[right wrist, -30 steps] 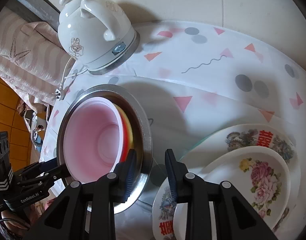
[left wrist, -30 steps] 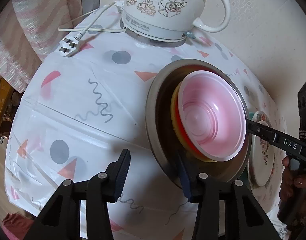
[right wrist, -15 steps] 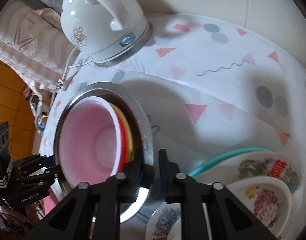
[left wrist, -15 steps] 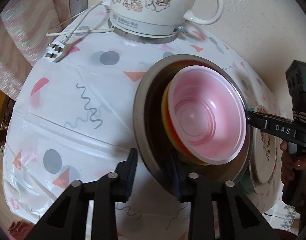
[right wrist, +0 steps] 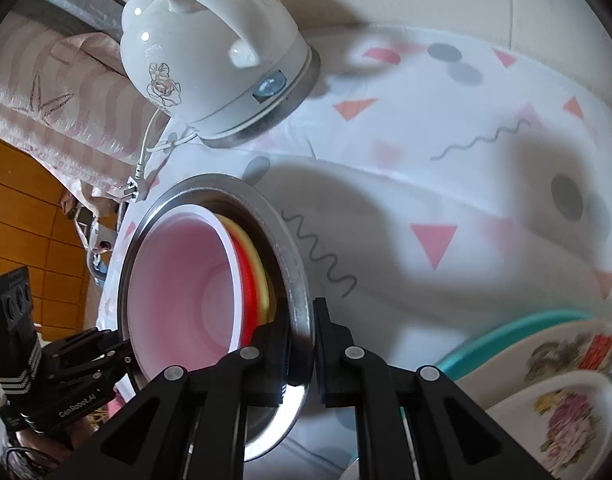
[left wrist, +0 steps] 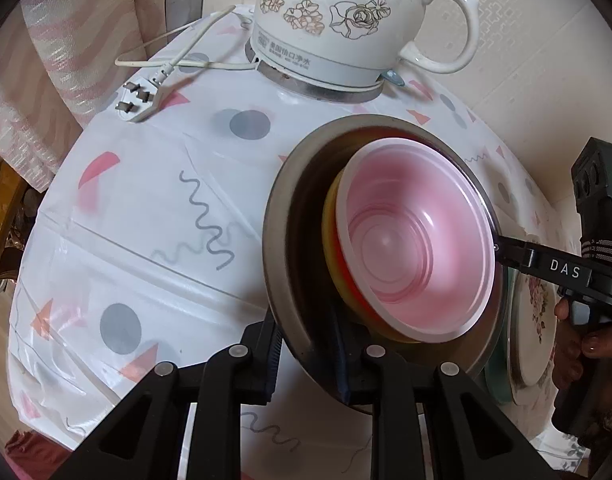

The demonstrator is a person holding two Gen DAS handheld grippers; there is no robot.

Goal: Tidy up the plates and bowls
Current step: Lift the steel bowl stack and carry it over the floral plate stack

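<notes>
When viewed from the left wrist cam, got steel bowl (left wrist: 282, 240) at approx 3 o'clock of frame centre, over the patterned tablecloth (left wrist: 146, 200). Pink bowl (left wrist: 418, 248) nested inside it, w/ red bowl (right wrist: 248, 280) and yellow bowl (right wrist: 262, 276) underneath. Mouth facing up toward that cam; in right wrist view, opening turned toward 9 o'clock. Round, so no real long axis to speak of. Can't tell if resting on the cloth or lifted off.

Left gripper (left wrist: 306, 344) at 6 o'clock on the rim: jaws closing, rim between them, one pad outside the wall, other inside, both looking pressed on. Right gripper (right wrist: 302, 320) on the opposite rim, clamped tight on the steel edge. Hand (left wrist: 578, 340) gripping its handle at 4 o'clock in left view.

Kettle (left wrist: 338, 20) at 12 o'clock behind the bowl, plug (left wrist: 140, 98) lying loose at 10 o'clock. Flowered plates (right wrist: 566, 412) stacked on a teal plate (right wrist: 518, 324) at 4 o'clock in right wrist view, just beside the bowl.

Vs 1 sec ago:
- Left jaws: wide before, outer finger well clear of rim, now pinched in.
- Right jaws: visible gap back then, now closed up on rim.
- Kettle bigger in left view.
- Plates further into the corner in right view.
</notes>
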